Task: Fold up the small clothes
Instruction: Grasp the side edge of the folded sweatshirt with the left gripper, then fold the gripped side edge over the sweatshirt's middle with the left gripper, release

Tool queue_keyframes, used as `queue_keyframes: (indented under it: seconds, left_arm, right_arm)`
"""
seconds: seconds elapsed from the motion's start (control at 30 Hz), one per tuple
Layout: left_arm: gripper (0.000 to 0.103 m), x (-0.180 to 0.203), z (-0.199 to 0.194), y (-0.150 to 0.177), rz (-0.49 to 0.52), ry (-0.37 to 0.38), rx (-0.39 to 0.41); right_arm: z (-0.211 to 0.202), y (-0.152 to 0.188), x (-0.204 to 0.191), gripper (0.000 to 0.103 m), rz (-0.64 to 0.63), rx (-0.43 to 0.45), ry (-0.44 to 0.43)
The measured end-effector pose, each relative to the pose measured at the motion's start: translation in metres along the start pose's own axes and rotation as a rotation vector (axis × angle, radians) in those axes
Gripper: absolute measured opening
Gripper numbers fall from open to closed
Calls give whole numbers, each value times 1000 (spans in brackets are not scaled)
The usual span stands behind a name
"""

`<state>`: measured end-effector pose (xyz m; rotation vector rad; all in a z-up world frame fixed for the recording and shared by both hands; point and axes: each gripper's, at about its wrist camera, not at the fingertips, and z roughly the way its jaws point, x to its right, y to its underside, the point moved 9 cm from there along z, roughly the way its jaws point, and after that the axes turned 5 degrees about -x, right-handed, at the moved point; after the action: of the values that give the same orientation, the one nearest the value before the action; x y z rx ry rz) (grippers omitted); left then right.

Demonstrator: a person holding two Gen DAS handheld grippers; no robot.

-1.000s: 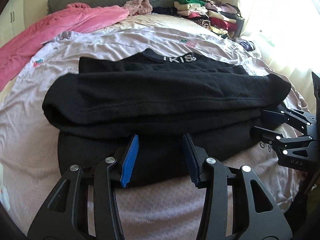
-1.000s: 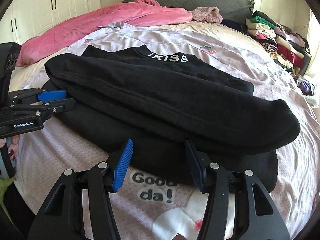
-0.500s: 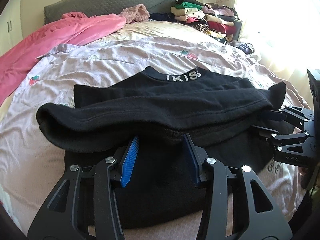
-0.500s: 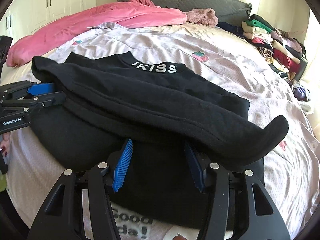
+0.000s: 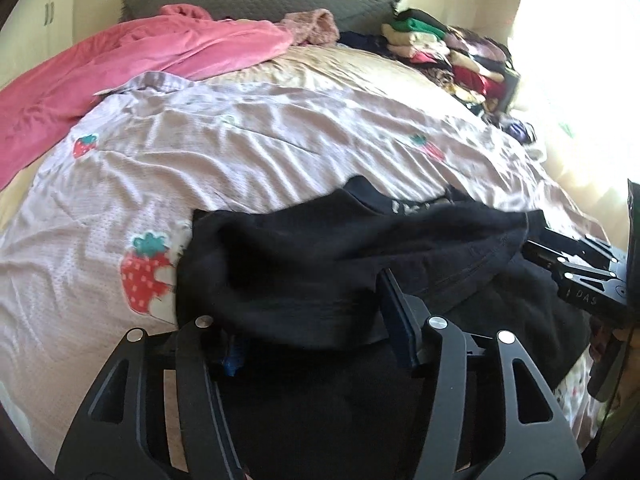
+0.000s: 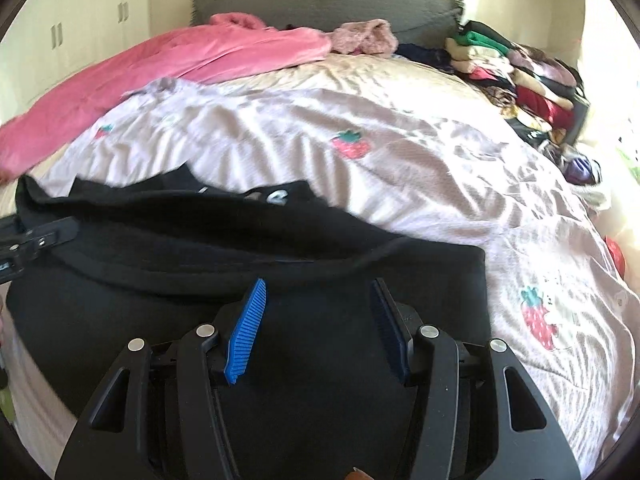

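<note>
**Fold may slump off both claws**

The black sweatshirt [image 6: 280, 248] lies on the bed [image 6: 400, 152], on its side nearest the cameras. The left claw [image 5: 316, 320] and right claw [image 6: 316, 320] both stand wide, with cloth draped over them, ungripped. The doubled layer could slide and bunch unevenly.

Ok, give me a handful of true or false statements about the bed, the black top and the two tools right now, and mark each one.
1. The black top lies on a strawberry-print sheet. True.
2. The right tool is clamped shut on fabric. False: its jaws stand open.
3. A pink blanket lies near the headboard. True.
4. The stacked clothes sit on the floor. False: they are on the bed's far corner.
5. Black fabric drapes over the left tool. True.
</note>
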<state>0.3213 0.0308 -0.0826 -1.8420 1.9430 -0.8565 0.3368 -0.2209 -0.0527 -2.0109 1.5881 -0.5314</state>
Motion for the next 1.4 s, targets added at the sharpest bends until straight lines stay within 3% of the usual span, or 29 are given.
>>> queue_keyframes:
  seconds: [0.13,0.4,0.6,0.73,1.03,1.1,1.17,1.23,1.4]
  left_arm:
    - [57,-14,-11,-7,-44,-9,40]
    - [59,-43,-34,-17,-145,-8,109]
    - [59,-54,-36,3,-157,-19,90]
    - [59,-61,-21,12,-166,-44,39]
    - [63,-46,11,-8,-78,-84,-17]
    - [52,-49,19,-11,-92,-73,-32]
    - [20,-54,24,-12,-118,-63,-44]
    - [8,-58,24,-14,-135,-50,-46]
    - [6,-72,24,-10,-204,4,-46]
  right_arm:
    - [-8,-3,23,53,70,34,7]
    - [-26,6,72,59,220,69,15]
    - [-26,20,93,59,263,38,58]
    - [-22,26,97,68,296,24,45]
    - [-12,29,90,71,250,-3,44]
    - [-7,30,90,71,247,-12,42]
    - [-2,31,92,71,249,-22,43]
    - [4,33,95,71,254,-35,48]
    - [10,35,103,70,272,-46,49]
